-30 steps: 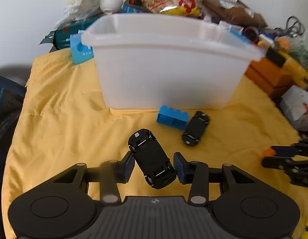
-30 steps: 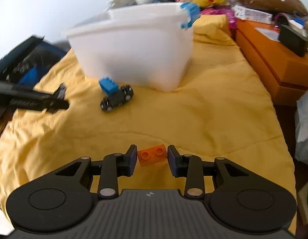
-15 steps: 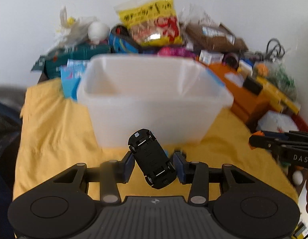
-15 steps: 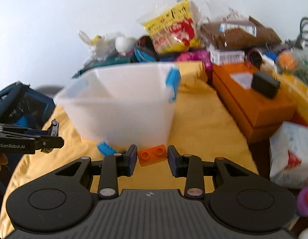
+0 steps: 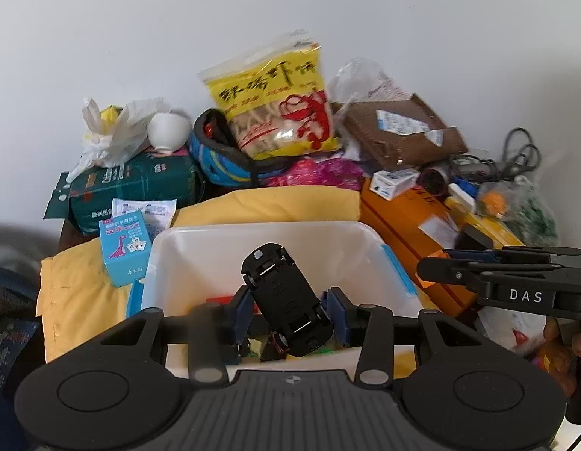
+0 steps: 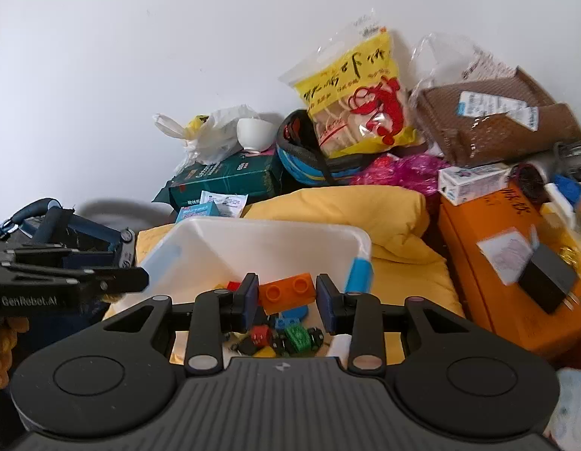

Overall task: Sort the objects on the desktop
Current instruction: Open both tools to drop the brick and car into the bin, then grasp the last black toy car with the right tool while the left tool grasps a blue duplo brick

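Left hand-held gripper grasps the black toy car crookedly, right hand-held gripper grasps the orange brick; releasing off-centre above the white bin risks bouncing either out.

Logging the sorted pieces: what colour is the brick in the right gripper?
Orange; the brick shows best in the right wrist view, held over the white bin.

Plain white wall behind clutter.
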`<state>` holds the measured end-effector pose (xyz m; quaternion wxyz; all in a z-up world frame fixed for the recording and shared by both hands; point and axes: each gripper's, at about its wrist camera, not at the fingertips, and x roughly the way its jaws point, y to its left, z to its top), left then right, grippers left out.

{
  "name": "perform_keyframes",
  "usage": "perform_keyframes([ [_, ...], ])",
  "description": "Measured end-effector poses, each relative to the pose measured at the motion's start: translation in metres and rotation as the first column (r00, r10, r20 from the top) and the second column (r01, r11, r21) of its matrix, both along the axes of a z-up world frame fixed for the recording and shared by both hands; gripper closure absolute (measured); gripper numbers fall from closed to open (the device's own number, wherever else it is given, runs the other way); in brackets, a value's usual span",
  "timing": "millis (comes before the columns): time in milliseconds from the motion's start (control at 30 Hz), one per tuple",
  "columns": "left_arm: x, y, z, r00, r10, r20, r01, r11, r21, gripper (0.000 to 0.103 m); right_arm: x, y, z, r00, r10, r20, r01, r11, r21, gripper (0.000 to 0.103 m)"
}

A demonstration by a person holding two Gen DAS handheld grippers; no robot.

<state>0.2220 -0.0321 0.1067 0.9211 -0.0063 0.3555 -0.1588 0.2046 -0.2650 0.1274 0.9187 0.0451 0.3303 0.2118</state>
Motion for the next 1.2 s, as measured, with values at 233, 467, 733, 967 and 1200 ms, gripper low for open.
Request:
perform_keyframes([
  [233, 0.038, 0.000, -0.008, 0.995, 0.074, -0.072, -0.073, 0.997, 0.023, 0.038, 0.039, 0.017, -0.009, 0.997, 0.049, -0.052, -0.050, 0.998, -0.033, 0.056],
  [467, 0.019, 0.017, -0.023, 0.991, 0.110, -0.071, -0.107, 0.993, 0.042, 0.036, 0.019, 0.020, -0.010, 0.992, 0.128, -0.008, -0.128, 0.991, -0.022, 0.037],
  [733, -0.049, 0.043, -0.071, 0.983, 0.150, -0.108, -0.146, 0.988, 0.047, 0.036, -0.061, 0.045, -0.067, 0.952, 0.303, -0.046, -0.307, 0.947, -0.096, 0.036],
  [967, -0.092, 0.063, -0.110, 0.958, 0.208, -0.196, -0.204, 0.978, 0.045, 0.036, -0.057, 0.084, -0.136, 0.946, 0.291, -0.145, -0.319, 0.916, -0.242, 0.031],
  [1200, -0.111, 0.080, -0.119, 0.939, 0.256, -0.228, -0.249, 0.967, 0.060, 0.036, -0.042, 0.104, -0.158, 0.957, 0.193, -0.215, -0.247, 0.933, -0.261, 0.035],
])
